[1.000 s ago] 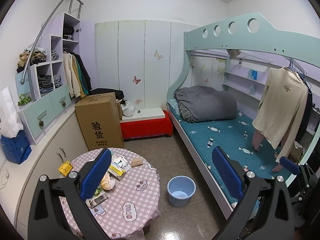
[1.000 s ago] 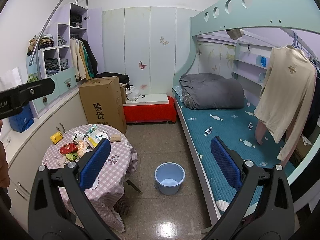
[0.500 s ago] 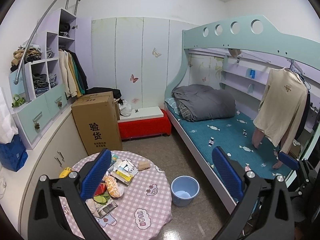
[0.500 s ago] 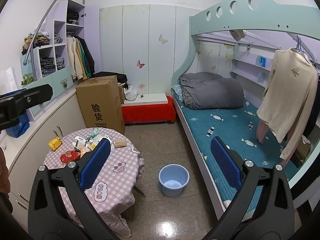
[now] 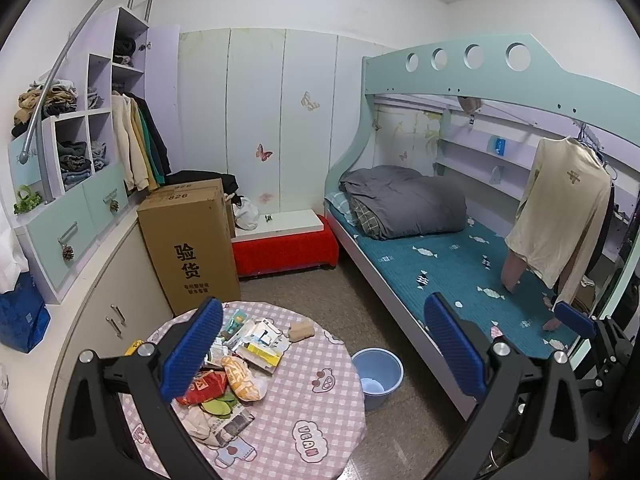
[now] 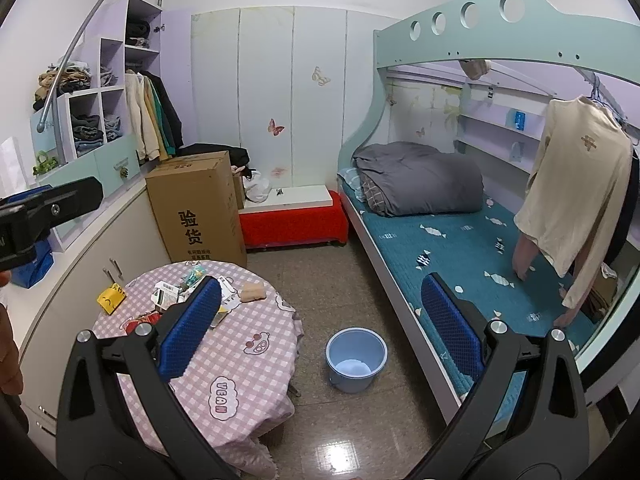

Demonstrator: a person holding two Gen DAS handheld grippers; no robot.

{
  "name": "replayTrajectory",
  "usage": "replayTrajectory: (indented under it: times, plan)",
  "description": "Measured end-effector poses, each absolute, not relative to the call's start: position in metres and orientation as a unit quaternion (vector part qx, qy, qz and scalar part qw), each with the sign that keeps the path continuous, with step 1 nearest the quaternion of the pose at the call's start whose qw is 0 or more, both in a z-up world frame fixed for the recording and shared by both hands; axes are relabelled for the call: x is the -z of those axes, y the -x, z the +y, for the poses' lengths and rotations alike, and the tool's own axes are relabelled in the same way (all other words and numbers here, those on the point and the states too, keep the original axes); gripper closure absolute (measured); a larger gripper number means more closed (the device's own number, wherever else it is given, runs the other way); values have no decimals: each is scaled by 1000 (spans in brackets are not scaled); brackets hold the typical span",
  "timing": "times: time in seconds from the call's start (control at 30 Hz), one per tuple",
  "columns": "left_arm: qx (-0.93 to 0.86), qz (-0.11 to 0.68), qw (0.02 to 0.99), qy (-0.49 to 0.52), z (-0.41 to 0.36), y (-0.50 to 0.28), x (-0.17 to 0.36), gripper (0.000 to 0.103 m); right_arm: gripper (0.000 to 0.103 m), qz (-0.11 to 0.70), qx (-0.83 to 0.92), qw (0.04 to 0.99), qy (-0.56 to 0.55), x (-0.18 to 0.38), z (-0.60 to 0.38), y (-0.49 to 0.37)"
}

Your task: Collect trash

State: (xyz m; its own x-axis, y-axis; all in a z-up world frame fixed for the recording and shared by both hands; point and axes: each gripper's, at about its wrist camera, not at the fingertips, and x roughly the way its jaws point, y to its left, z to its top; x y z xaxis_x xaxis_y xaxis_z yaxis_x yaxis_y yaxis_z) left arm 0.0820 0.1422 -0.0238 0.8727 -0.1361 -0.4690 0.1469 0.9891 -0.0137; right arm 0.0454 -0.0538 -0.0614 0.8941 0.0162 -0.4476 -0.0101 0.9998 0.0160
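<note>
A pile of trash (image 5: pixel 236 372) lies on the round table with a pink checked cloth (image 5: pixel 312 412): wrappers, a red packet, an orange snack bag and green peels. The same trash (image 6: pixel 172 292) shows in the right wrist view, with a yellow packet (image 6: pixel 110 298) and a tan lump (image 6: pixel 252 291) beside it. A light blue bucket (image 5: pixel 376 376) (image 6: pixel 356 354) stands on the floor to the right of the table. My left gripper (image 5: pixel 322 348) hangs open above the table's near side, holding nothing. My right gripper (image 6: pixel 320 320) is open and empty, over the table's right edge and the floor.
A tall cardboard box (image 5: pixel 188 248) stands behind the table and a red bench (image 5: pixel 284 248) against the far wall. Cabinets (image 5: pixel 104 280) run along the left. A bunk bed (image 5: pixel 460 268) with a grey quilt and a hanging cream top (image 5: pixel 560 208) fills the right.
Both views have crept forward and shifted a little, so the table and box look larger. Both grippers stay open and empty.
</note>
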Motion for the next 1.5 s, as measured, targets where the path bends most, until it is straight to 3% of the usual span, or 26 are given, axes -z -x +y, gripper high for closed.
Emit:
replayTrajectory:
  times: [0.53, 1.0, 1.23, 1.5]
  plan:
    - [87, 246, 965, -4, 180, -93, 33, 4, 5, 228, 3, 974, 5, 68, -11, -52]
    - [79, 289, 954, 13, 205, -109, 65, 4, 5, 278, -20, 960, 3, 93, 8, -71]
    - [70, 344, 936, 35, 221, -124, 105, 4, 5, 327, -51, 943, -7, 122, 18, -92]
    - [26, 455, 883, 114, 282, -141, 195, 4, 5, 413, -76, 908, -10, 183, 39, -121]
